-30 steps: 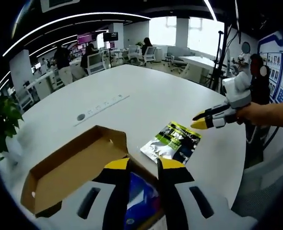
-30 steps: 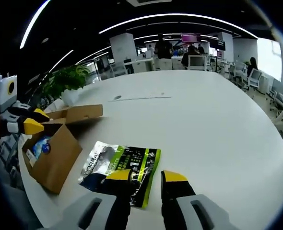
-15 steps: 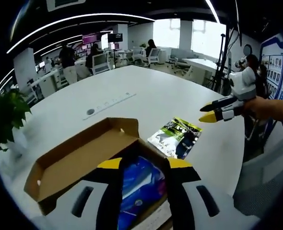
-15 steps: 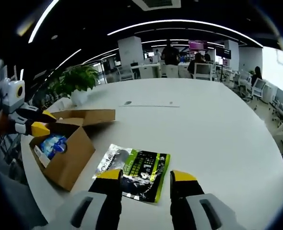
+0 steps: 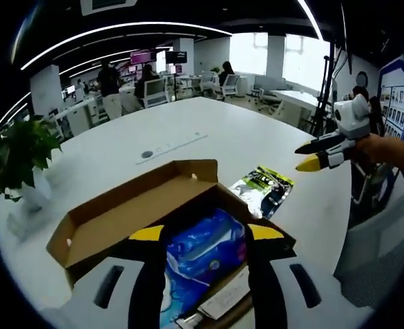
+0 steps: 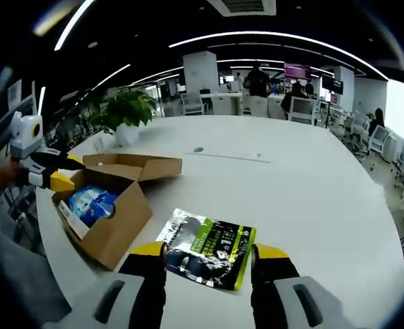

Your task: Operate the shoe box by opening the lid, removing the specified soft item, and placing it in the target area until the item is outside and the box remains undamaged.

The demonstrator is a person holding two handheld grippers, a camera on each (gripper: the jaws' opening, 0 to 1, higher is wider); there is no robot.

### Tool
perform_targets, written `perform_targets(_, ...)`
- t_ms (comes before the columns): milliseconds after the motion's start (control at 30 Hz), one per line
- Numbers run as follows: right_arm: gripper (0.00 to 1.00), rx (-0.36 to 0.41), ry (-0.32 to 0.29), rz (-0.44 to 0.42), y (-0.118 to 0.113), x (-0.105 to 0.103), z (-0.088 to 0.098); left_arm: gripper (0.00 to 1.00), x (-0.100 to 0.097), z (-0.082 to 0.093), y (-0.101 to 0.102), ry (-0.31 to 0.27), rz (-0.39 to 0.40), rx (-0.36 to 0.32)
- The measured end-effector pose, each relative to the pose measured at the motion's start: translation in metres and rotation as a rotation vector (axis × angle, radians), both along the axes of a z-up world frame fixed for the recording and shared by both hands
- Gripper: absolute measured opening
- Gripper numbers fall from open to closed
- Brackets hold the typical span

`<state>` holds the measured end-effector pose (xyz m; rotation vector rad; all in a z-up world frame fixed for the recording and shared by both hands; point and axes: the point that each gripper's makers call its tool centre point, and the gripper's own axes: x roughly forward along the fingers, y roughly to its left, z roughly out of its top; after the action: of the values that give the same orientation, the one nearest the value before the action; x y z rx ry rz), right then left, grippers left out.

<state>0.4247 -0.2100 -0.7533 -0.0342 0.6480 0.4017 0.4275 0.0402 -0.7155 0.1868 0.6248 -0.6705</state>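
the brown cardboard shoe box [image 5: 188, 205] stands on the large white round table [image 6: 311, 192] with its lid folded back, and a soft blue plastic pack [image 5: 202, 250] lies inside it. the print on the blue pack is too small to read. beside the box, flat on the table, lies a black and green foil pouch [image 6: 209, 248]; it has white letters on its dark part, but i cannot read them surely.

in the left gripper view the left gripper [image 5: 205, 233] hangs over the open box, its yellow-tipped jaws set wide apart, with the blue pack between them and below. they hold nothing.

in the right gripper view the right gripper [image 6: 205, 252] is just above the table, jaws wide, nothing held. the pouch lies between the two tips, just ahead of them. a green potted plant [image 6: 127, 113] stands at the far edge of the table.
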Motion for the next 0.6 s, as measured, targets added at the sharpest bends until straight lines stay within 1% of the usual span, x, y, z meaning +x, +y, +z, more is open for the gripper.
perform_targets(267, 0.54, -0.007, 0.0, 0.053, 0.015, -0.002, 0.01, 0.51, -0.006, 0.003, 0.02, -0.003, 0.039, -0.012)
perform_targets(600, 0.57, -0.015, -0.005, 0.125, 0.035, -0.004, 0.019, 0.55, -0.021, 0.002, 0.035, 0.0, 0.075, -0.015)
